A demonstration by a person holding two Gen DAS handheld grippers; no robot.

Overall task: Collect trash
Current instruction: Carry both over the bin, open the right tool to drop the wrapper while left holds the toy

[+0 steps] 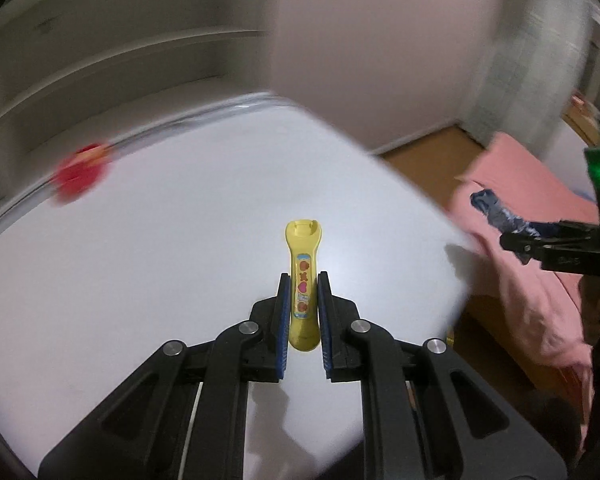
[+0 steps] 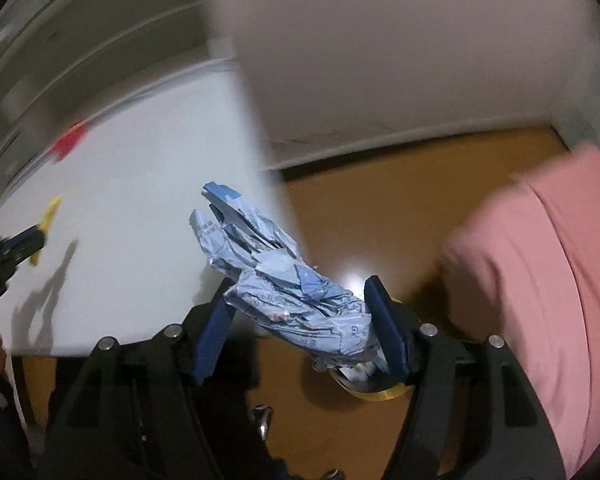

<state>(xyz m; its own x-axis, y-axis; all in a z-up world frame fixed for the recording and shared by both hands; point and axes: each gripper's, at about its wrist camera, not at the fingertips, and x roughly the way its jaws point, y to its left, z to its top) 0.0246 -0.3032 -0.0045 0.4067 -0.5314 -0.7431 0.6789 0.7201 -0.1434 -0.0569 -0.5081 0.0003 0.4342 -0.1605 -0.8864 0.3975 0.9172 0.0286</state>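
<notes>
A home bedroom: a pink blanket (image 2: 540, 280) on a bed, brown wooden floor (image 2: 380, 208), plain white walls (image 2: 380, 60), and a white bench (image 1: 180, 260).

wrapper (image 1: 79, 174) on table (image 1: 160, 240) far left, cloth (image 1: 512, 216) right

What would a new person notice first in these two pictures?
First, the crumpled blue wrapper clamped in the right gripper, held past the white table's edge, above the brown floor. Next, the yellow plastic stick with heart stickers, pinched upright in the shut left gripper over the table. A blurred red thing lies at the table's far edge, and pink cloth fills the right side.
</notes>
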